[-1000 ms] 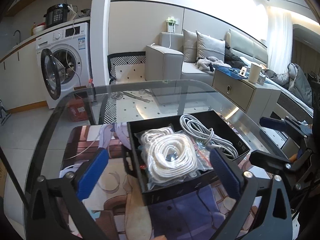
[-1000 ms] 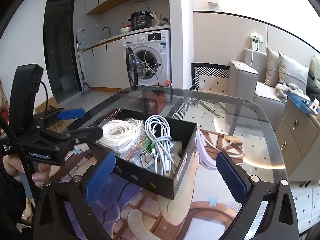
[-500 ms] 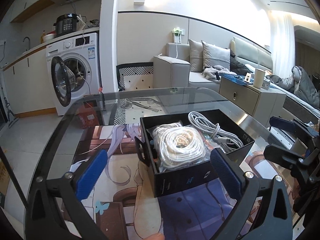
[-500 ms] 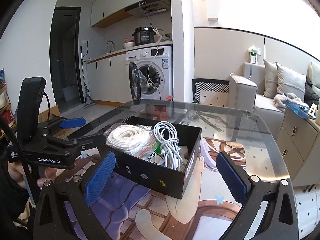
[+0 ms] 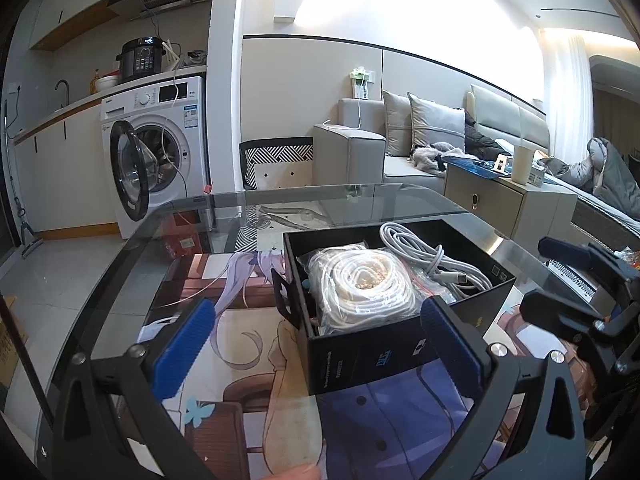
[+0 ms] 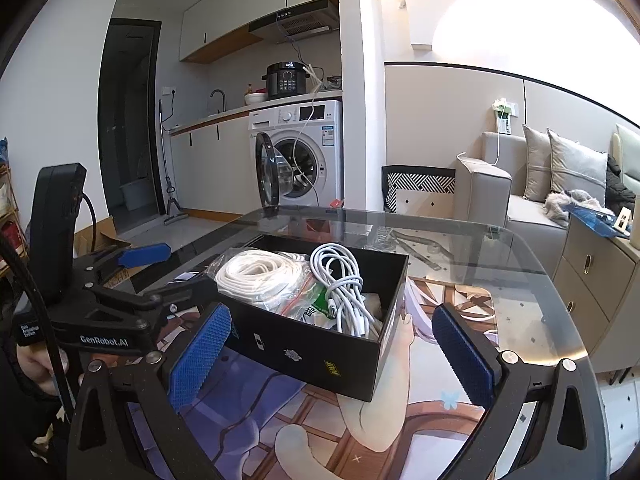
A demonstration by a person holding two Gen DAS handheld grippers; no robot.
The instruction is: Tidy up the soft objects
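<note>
A black open box (image 5: 372, 354) (image 6: 304, 350) stands on the glass table over a printed mat. It holds a bagged coil of white cord (image 5: 370, 286) (image 6: 260, 272) and a bundle of white cable (image 5: 432, 258) (image 6: 340, 284). My left gripper (image 5: 320, 344) is open and empty, pulled back in front of the box; it also shows in the right wrist view (image 6: 160, 276). My right gripper (image 6: 332, 356) is open and empty, near the box's front corner; it shows at the right in the left wrist view (image 5: 560, 280).
The glass table's edge (image 5: 132, 240) curves on the left and far side. A washing machine (image 5: 156, 152) with its door open stands beyond it. A sofa (image 5: 400, 148) and a low cabinet (image 5: 504, 204) stand to the right.
Both grippers have drawn back and risen from the box, so more of the room shows. The box and its contents have stayed put.
</note>
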